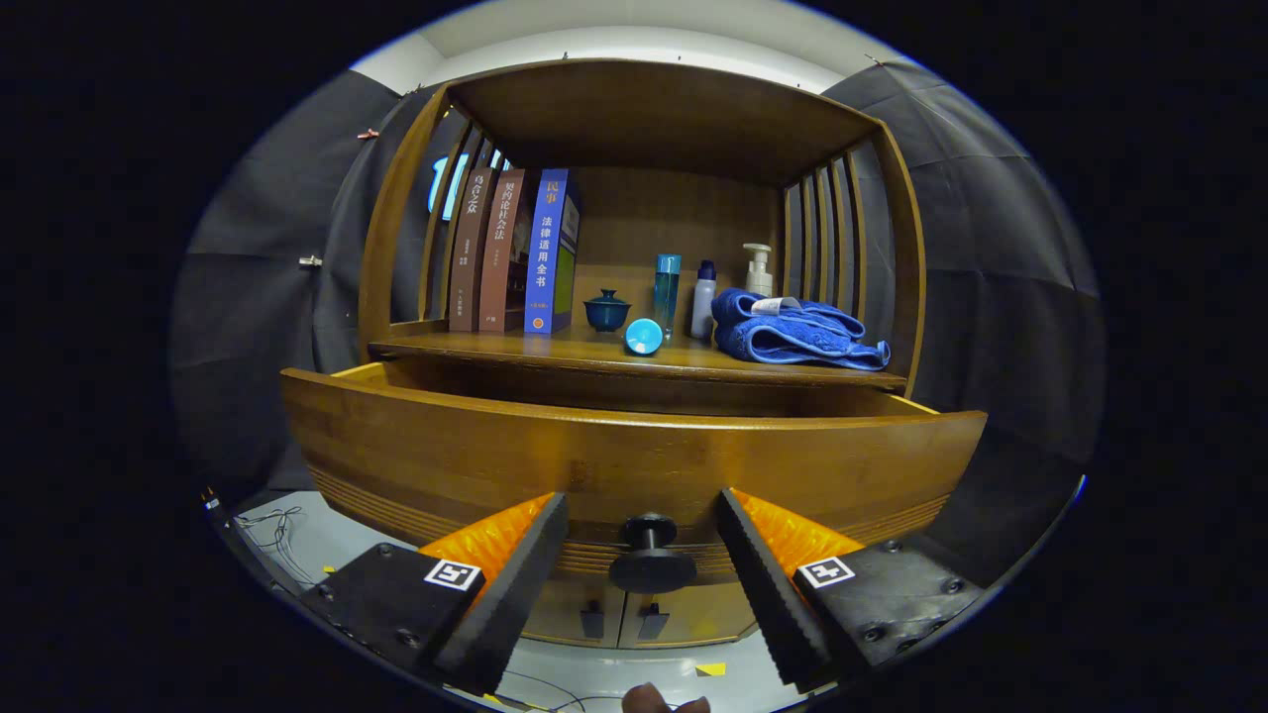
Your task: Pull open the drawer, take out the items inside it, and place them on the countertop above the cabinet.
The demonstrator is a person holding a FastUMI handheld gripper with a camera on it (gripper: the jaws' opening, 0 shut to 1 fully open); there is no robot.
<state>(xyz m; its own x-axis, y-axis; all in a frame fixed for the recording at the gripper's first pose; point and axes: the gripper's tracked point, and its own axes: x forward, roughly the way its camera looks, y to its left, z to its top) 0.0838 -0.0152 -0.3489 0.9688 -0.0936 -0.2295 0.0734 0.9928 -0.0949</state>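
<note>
I am looking straight at a tall brown wooden cabinet with slatted sides and an open shelf, set against dark cloth walls. Its wide curved wooden drawer is pulled out toward me, standing open below the shelf; from this low angle I cannot see what lies inside it. The shelf board above the drawer serves as the table, and it carries everything else. At its right end lies a folded blue towel. At its left end three upright books stand side by side, two with brown spines and one with a blue spine. Between books and towel, going rightward, sit a small dark blue lidded ceramic cup, a tall clear blue bottle with a round light blue cap lying just in front of it, a short white bottle with a dark top, and a pale pump dispenser behind the towel. My tool sits low before the drawer front with its fingers spread wide apart, gripping nothing. The drawer's small round black knob stands between the fingers, touching neither one. Below the knob I see the tops of two lower cabinet doors.
</note>
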